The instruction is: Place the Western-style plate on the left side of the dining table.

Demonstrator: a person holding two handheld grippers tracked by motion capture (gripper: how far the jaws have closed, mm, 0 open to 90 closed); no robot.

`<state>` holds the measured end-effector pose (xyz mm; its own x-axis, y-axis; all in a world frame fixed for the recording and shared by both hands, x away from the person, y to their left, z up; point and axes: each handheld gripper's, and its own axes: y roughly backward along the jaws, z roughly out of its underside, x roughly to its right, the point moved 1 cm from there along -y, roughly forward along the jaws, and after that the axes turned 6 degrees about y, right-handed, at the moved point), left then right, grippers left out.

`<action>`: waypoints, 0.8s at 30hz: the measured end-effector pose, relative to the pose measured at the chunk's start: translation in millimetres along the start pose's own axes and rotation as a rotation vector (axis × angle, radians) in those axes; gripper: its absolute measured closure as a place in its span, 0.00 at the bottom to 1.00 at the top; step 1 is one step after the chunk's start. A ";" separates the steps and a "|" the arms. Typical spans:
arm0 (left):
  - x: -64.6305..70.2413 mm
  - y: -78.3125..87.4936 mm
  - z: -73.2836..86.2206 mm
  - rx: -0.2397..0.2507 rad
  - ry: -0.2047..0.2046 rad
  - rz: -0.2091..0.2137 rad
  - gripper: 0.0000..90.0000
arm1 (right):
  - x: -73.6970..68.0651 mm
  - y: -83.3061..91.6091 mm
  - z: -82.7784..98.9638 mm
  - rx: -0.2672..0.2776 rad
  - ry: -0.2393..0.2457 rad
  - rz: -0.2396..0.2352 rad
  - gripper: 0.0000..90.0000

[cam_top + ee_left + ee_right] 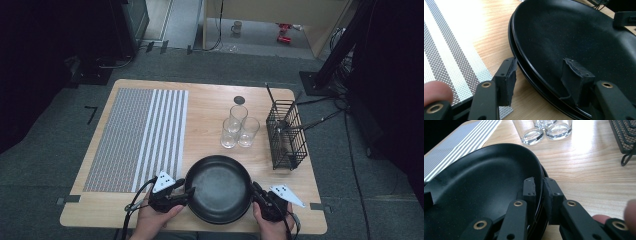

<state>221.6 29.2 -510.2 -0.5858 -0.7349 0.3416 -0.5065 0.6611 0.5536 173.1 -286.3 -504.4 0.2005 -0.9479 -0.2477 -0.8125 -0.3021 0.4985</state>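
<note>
High view: stacked black plates point(218, 188), rigid, glossy, likely slippery. Right tool point(539, 192) clamps the top plate's rim; left tool point(537, 77) straddles the opposite rim, not yet gripping.

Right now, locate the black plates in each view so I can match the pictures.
High view: black plates at near table edge, between both grippers.
Left gripper view: upper right, rim between the jaws.
Right gripper view: left half, rim pinched by the jaws.
Shared landmark: striped placemat.
</note>
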 end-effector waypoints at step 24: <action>-0.5 1.2 1.0 0.006 0.020 -0.001 0.57 | -7.2 0.8 5.2 0.017 -0.031 0.013 0.93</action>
<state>220.7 30.5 -510.5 -0.5726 -0.7383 0.3563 -0.5108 0.6613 0.5494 168.2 -279.1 -506.5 0.1728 -0.9482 -0.2667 -0.8243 -0.2875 0.4877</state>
